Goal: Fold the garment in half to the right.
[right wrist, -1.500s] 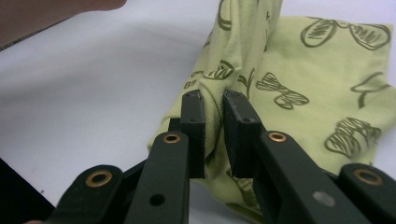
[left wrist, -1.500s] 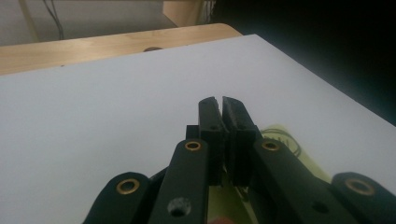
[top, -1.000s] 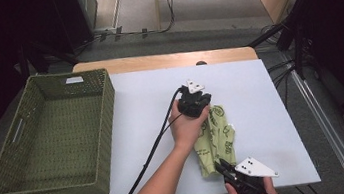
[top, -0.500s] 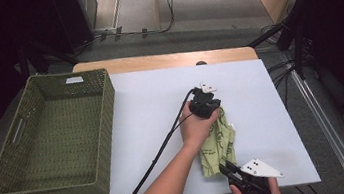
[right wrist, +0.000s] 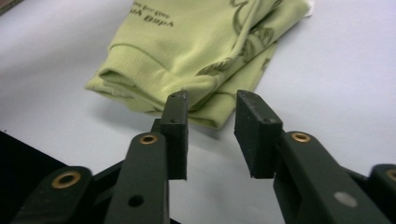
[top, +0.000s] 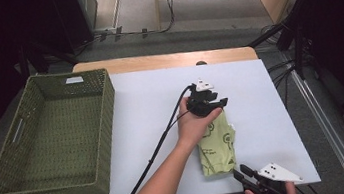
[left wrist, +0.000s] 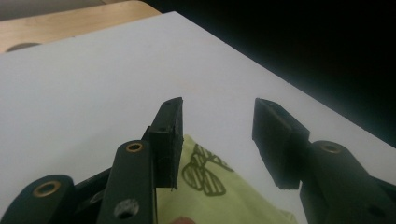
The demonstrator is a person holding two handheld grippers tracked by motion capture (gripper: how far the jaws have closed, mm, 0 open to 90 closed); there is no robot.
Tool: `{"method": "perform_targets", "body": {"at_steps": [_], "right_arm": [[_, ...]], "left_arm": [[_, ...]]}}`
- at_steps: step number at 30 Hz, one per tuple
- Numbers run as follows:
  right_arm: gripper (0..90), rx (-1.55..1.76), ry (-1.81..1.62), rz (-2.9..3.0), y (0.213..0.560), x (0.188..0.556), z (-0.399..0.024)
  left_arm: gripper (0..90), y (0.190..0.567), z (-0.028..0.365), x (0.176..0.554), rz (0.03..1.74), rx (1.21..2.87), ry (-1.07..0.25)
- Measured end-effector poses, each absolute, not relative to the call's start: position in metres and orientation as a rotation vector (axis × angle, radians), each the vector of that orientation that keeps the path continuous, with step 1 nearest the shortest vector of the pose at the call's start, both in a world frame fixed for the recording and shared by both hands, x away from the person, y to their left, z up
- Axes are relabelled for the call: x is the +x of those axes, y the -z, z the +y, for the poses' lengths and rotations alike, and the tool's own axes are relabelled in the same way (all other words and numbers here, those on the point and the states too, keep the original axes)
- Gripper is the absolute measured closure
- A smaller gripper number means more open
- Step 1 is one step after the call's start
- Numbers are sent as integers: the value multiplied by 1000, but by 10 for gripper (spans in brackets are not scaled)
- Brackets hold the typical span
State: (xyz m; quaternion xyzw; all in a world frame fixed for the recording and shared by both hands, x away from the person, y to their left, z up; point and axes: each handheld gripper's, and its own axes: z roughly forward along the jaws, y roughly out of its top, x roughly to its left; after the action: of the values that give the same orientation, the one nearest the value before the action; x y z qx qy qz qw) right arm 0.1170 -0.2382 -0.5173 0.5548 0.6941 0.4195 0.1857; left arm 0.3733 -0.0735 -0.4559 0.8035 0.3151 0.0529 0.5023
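Observation:
A folded light-green garment with dark print lies on the white tabletop, right of centre. My left gripper hovers over the garment's far end, the hand resting on the cloth. Its jaws have just been opening and stand apart, with the printed fabric below them and nothing between the pads. My right gripper is at the table's near edge, just off the garment's near hem. Its jaws have also just been opening, and the gap between them is empty.
A large green woven basket stands empty on the table's left side. A wooden strip runs along the far edge. Cables and stands lie on the floor beyond and to the right. The left gripper's cable trails across the table.
Both grippers opened and let go of the garment. The right gripper drew back a little toward the near right edge. The left gripper shifted slightly right over the cloth's far end.

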Motion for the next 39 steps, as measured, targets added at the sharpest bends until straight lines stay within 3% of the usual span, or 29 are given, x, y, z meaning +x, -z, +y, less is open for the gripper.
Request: {"method": "perform_targets", "body": {"at_steps": [7,13,18,21,26,27,34,36,39], "right_arm": [[605,1522,-1249,1900,507,129,-246],[603,1561,-1268,1945,514,152,-239],[762,1595,-1281,2022,521,156,-240],[855,1600,-1275,2025,520,155,-243],[875,1587,-1261,2028,519,152,-245],[876,1577,-1259,2025,519,151,-245],[877,1569,-1241,2004,517,146,-249],[877,1561,-1234,2002,518,146,-249],[877,1567,-1225,2012,520,146,-249]], "left_arm": [[530,461,-35,383,851,1942,-169],[534,475,-26,393,886,1973,-157],[551,487,-30,397,871,2000,-122],[625,490,-33,397,856,2011,-85],[879,486,-43,395,796,2062,-49],[891,485,-45,394,788,2068,-59],[887,477,-46,393,781,2030,-57],[762,476,-47,392,785,2025,-47],[665,478,-53,391,767,2066,-37]]}}
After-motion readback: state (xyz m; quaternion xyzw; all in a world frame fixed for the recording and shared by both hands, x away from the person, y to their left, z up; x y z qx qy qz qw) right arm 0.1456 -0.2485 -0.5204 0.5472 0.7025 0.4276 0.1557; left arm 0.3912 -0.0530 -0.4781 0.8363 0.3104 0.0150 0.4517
